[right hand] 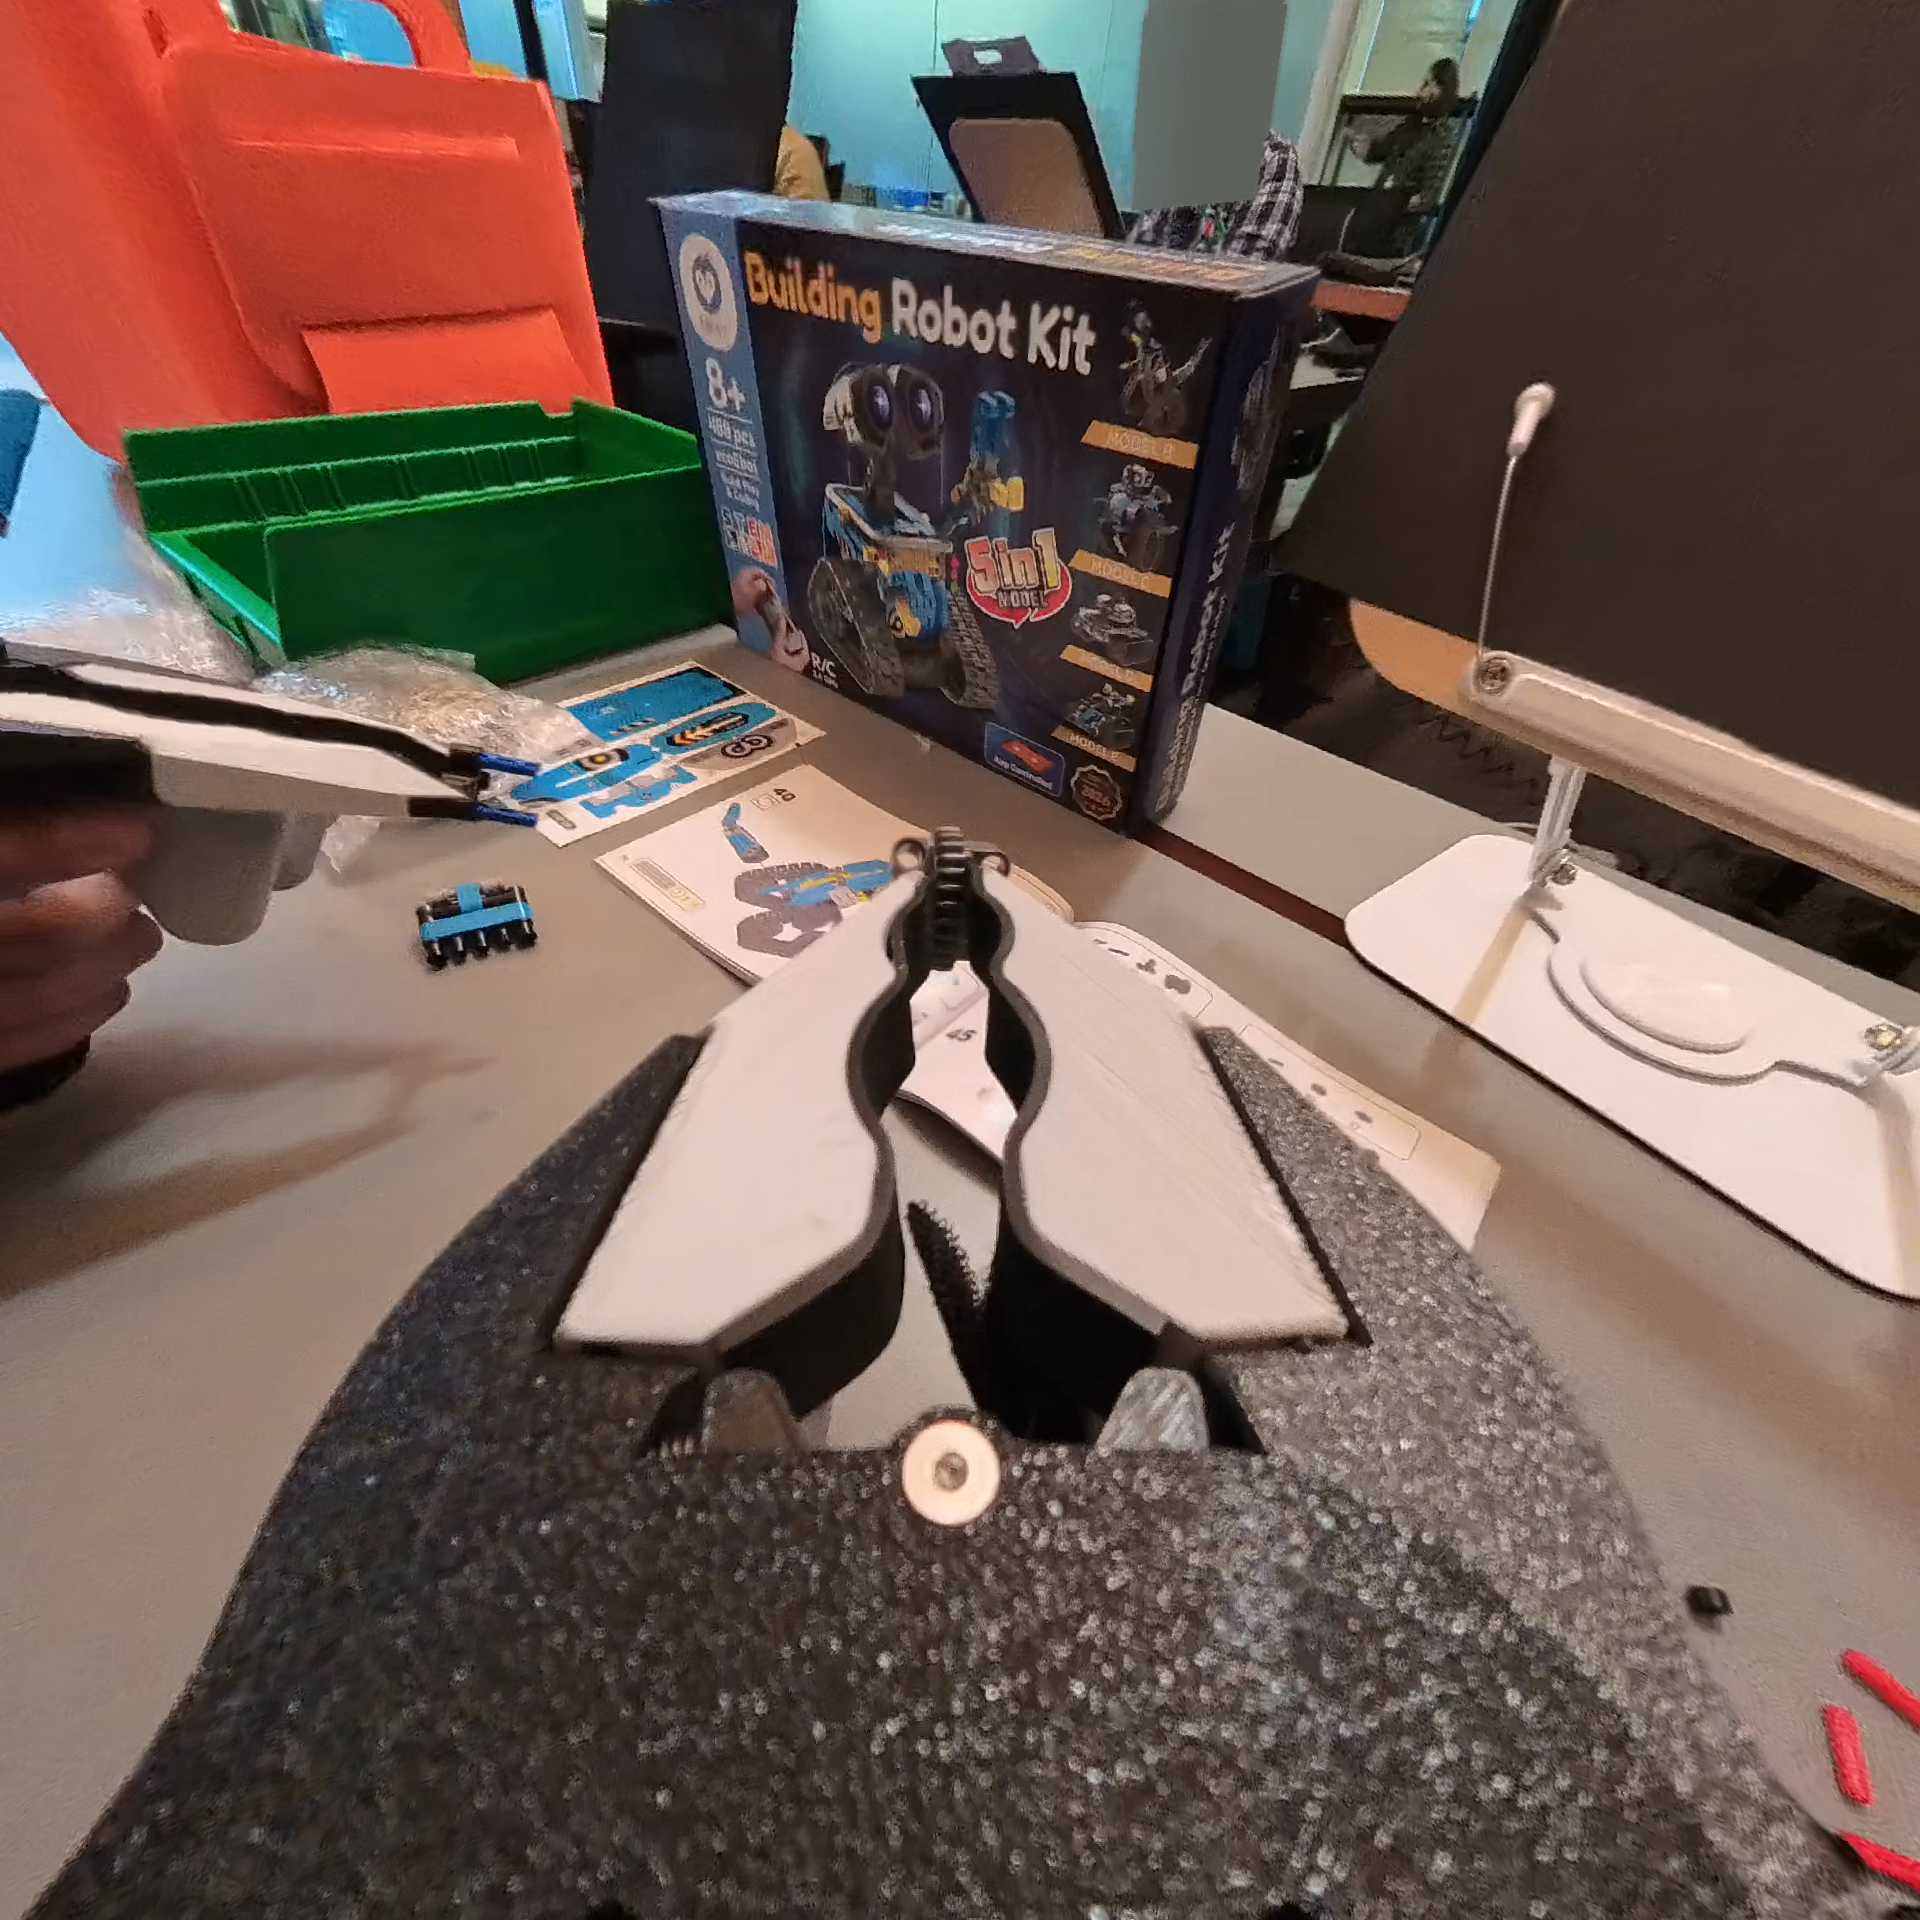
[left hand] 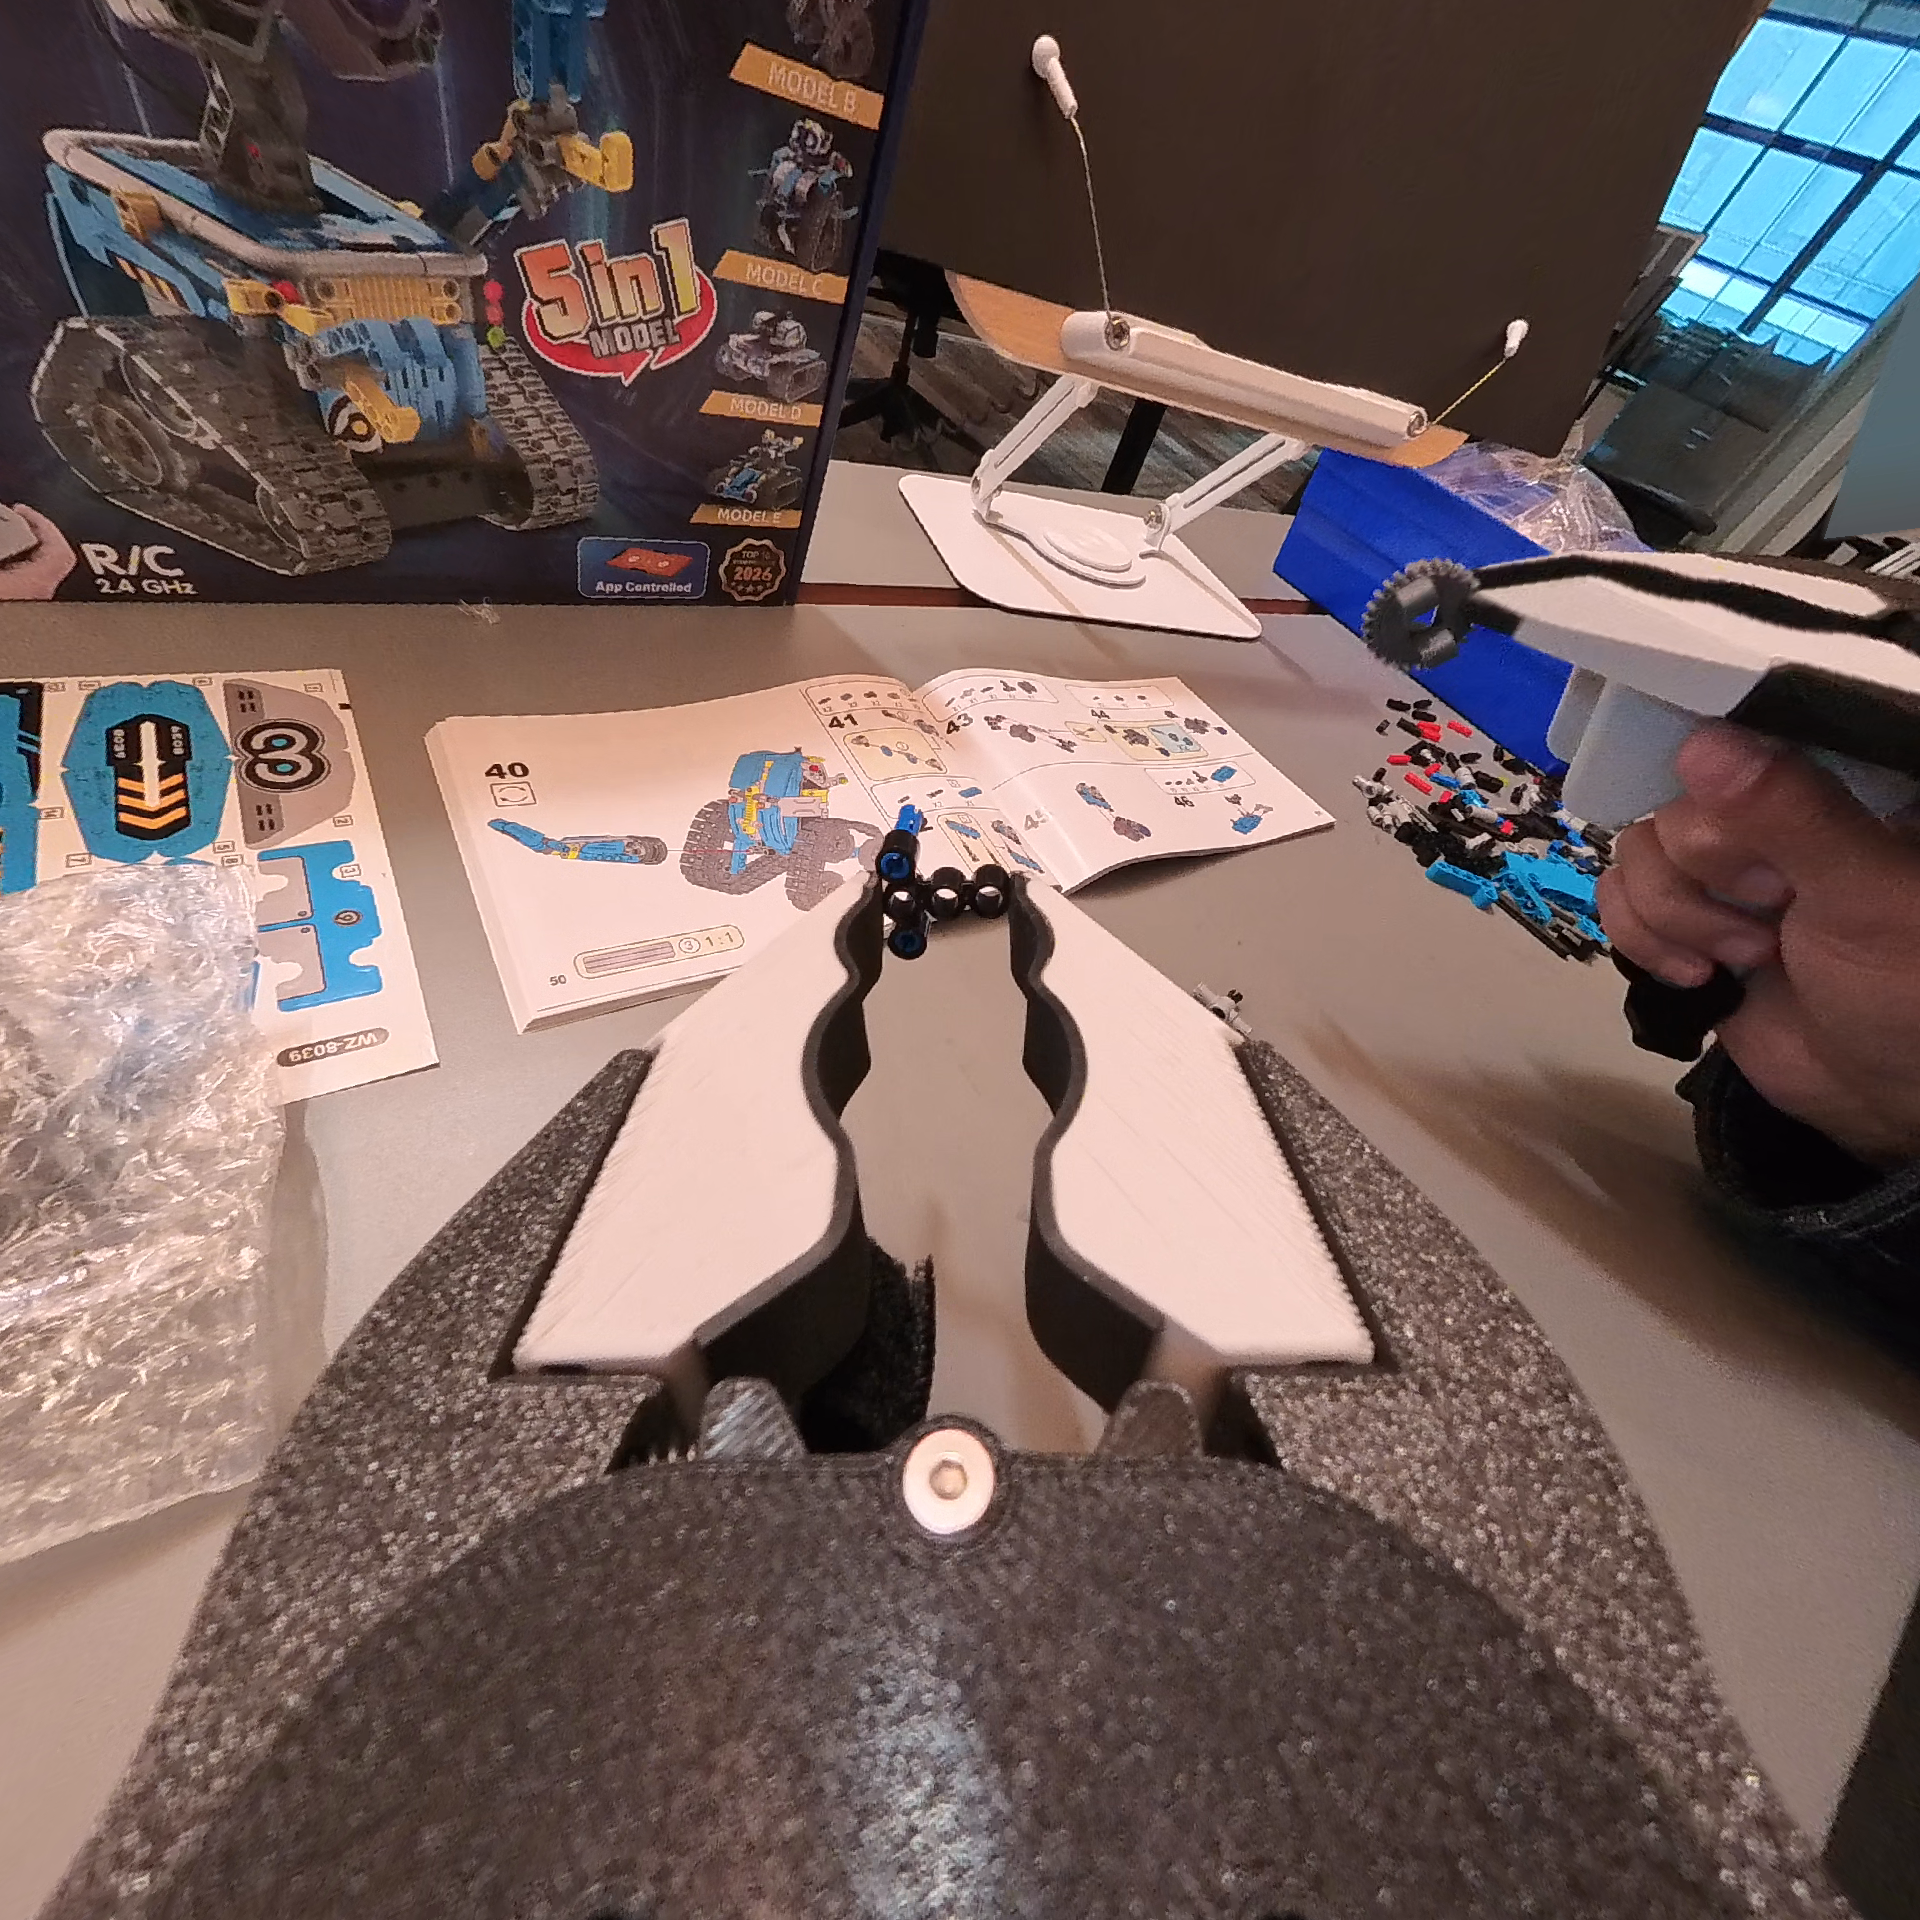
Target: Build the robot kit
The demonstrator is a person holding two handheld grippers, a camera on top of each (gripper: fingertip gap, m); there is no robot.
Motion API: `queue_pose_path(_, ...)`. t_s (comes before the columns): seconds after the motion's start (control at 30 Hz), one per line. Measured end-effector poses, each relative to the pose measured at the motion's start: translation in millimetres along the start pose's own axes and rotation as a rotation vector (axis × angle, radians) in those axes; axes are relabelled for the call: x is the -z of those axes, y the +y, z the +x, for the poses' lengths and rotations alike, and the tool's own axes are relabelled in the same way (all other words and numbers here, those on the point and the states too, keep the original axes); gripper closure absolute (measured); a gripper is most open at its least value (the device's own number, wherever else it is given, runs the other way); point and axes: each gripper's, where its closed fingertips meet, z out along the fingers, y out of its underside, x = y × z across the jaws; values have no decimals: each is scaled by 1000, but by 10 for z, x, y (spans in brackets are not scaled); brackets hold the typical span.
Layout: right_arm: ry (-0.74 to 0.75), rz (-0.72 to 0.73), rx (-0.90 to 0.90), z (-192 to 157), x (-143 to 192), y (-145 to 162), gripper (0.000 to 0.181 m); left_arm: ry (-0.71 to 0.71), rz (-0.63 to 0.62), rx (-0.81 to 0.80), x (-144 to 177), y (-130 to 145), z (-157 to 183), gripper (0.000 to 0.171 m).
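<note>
Above the open instruction booklet (left hand: 883, 821), the left gripper (left hand: 940, 894) pinches a black beam with blue pins (left hand: 928, 891) and the right gripper (right hand: 948, 899) nips a dark gear (right hand: 948, 883) edge-on, so either small piece could twist free if the tip grip slackens

Even, soft indoor light fills both my views, with daylight coming through the windows (left hand: 1808, 177) at upper right. My hand (right hand: 62, 935) throws a faint, smeared shadow across the grey table (right hand: 312, 1195). The wide lens bends straight edges near the borders, so the box (right hand: 966, 499) leans. My hand and the frame corners are blurred; the booklet (left hand: 727, 831) stays sharp.
</note>
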Motion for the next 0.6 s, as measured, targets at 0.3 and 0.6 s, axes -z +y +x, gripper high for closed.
queue_pose_path(0.3,26,1,32,37,11,-3,176,4,-2,-4,-4,3,15,148)
queue_pose_path(0.6,9,13,-23,64,13,4,176,5,1,0,1,-3,16,148)
